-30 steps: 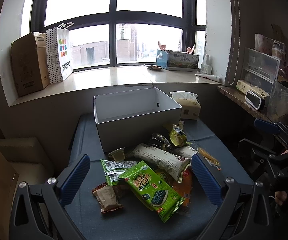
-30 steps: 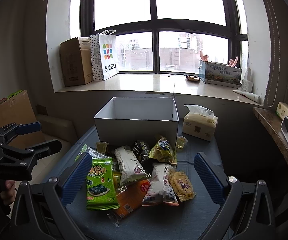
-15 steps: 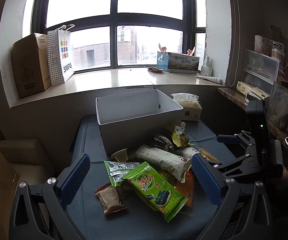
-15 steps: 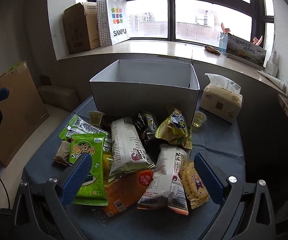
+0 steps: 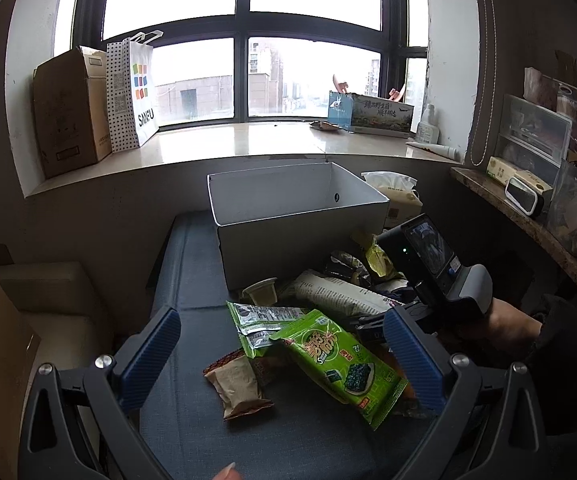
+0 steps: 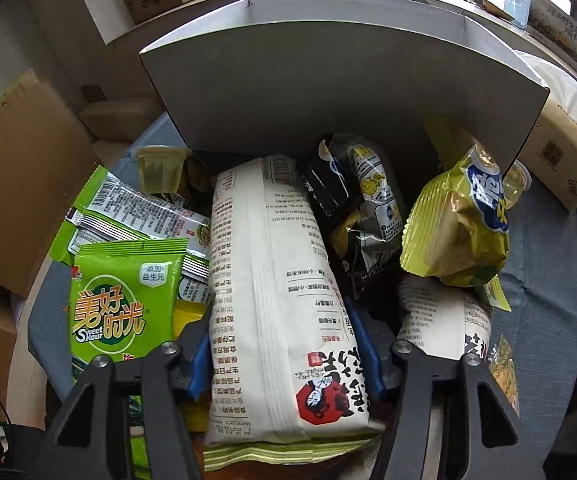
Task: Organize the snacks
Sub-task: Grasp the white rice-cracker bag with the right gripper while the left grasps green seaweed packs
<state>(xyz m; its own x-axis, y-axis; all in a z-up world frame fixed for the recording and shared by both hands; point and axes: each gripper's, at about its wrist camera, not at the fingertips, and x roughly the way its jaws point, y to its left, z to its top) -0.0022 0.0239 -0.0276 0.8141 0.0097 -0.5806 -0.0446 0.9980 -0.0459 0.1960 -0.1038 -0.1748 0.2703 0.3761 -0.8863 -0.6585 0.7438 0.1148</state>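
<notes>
A heap of snack packs lies on the blue tabletop (image 5: 192, 280) in front of an open white box (image 5: 296, 216). My right gripper (image 6: 278, 316) points steeply down into the heap. Its jaws are closing on a long white snack bag (image 6: 272, 280), and both blue pads touch the bag's sides. A green seaweed bag (image 6: 120, 304) lies to its left and a yellow chip bag (image 6: 456, 224) to its right. My left gripper (image 5: 280, 320) hovers open above the green seaweed bag (image 5: 340, 364) and a brown packet (image 5: 236, 388), holding nothing.
A jelly cup (image 5: 262, 290) stands against the box's front wall. A tissue pack (image 5: 396, 196) sits right of the box. The hand (image 5: 500, 324) holding the right gripper reaches in from the right. Cardboard boxes stand left of the table, a cluttered shelf on the right.
The right gripper came in from the right, dropped and tipped down onto the heap, and its jaws narrowed around the long white bag. The left gripper edged slightly forward and down.
</notes>
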